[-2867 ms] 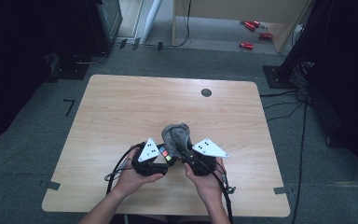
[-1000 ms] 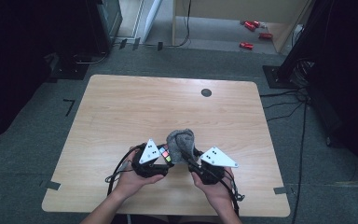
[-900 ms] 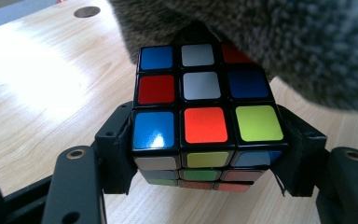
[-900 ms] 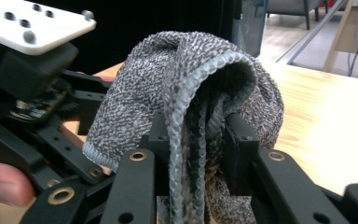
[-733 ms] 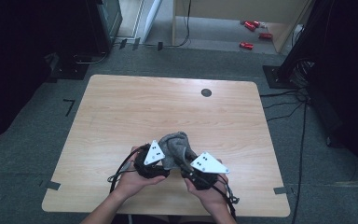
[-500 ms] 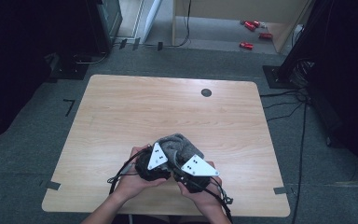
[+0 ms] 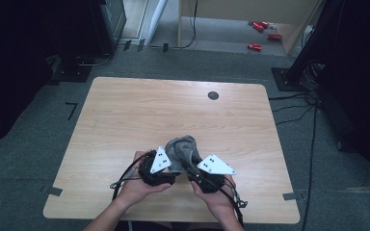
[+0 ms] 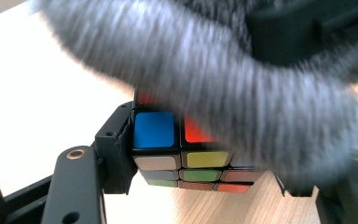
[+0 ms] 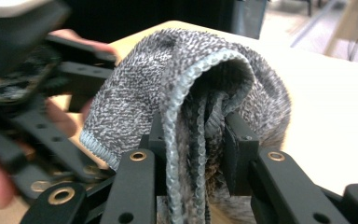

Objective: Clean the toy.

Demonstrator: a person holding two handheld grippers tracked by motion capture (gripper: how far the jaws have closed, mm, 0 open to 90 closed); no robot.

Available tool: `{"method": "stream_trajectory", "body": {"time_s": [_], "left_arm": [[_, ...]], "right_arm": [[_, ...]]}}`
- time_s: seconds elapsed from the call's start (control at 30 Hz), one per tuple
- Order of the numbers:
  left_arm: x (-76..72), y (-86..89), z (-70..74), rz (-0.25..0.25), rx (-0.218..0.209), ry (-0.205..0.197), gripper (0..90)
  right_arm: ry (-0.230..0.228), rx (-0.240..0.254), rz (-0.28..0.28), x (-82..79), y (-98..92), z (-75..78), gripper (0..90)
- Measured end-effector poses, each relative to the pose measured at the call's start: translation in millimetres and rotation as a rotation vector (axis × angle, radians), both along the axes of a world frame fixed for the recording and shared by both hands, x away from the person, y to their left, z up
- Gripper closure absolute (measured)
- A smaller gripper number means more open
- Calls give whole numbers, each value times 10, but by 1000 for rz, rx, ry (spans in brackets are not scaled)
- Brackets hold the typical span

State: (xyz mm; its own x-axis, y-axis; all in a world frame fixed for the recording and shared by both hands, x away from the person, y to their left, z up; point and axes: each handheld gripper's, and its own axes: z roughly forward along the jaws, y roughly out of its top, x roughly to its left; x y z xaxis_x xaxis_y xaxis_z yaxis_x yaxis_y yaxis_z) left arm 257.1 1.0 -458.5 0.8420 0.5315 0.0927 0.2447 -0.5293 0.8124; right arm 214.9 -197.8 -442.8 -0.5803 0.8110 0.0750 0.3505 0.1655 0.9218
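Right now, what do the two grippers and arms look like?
Both grippers are black. The left gripper and the right gripper each carry a pale three-cornered plate with dark dots on top. The jaws are flat black bars with brass-ringed holes. Black cables trail from each toward the table's near edge. The forearms are bare, with no sleeves in view.

Light wooden table (image 7: 125,120), small dark disc (image 7: 213,95) near far edge
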Motion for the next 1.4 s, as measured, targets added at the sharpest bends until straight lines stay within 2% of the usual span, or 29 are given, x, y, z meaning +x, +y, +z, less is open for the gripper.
{"method": "stream_trajectory", "body": {"time_s": [0.07,0.2,0.27,0.3,0.43,0.47,0.53,0.67,0.73,0.87,0.97,1.1,1.17,1.23,1.33,1.4], "left_arm": [[14,5,-2,2,-12,10,347],[25,15,-5,5,-41,30,347],[25,21,-7,6,-37,25,347],[26,23,-7,7,-35,24,347],[28,29,-12,7,-37,26,347],[27,27,-13,5,-40,28,347],[17,14,-15,1,-48,28,347],[6,10,-16,-4,-51,21,347],[16,26,-9,1,-55,20,347],[42,64,-3,13,-70,29,347],[47,63,-1,10,-83,40,346],[18,21,-10,-1,-65,33,347],[12,22,-5,0,-59,26,347],[14,35,2,2,-59,25,347],[32,62,11,6,-80,33,347],[42,64,12,7,-92,43,347]], "right_arm": [[11,14,-7,4,-19,1,700],[-14,-20,47,-76,146,32,700],[-28,-45,53,-88,195,32,701],[-27,-42,50,-73,181,28,702],[-14,-37,-42,-3,29,16,704],[-8,-25,-44,2,8,17,704],[-15,-31,-29,-21,37,27,702],[-35,-49,40,-74,171,46,700],[-42,-51,39,-66,161,47,701],[-14,-16,-25,-3,-6,42,704],[-5,-3,-38,-4,-37,51,704],[-32,-12,42,-74,137,71,701],[-34,-26,52,-73,170,53,702],[-22,2,36,-41,104,40,704],[-10,7,-33,7,-41,52,705],[-10,17,-36,2,-69,62,705]]}}
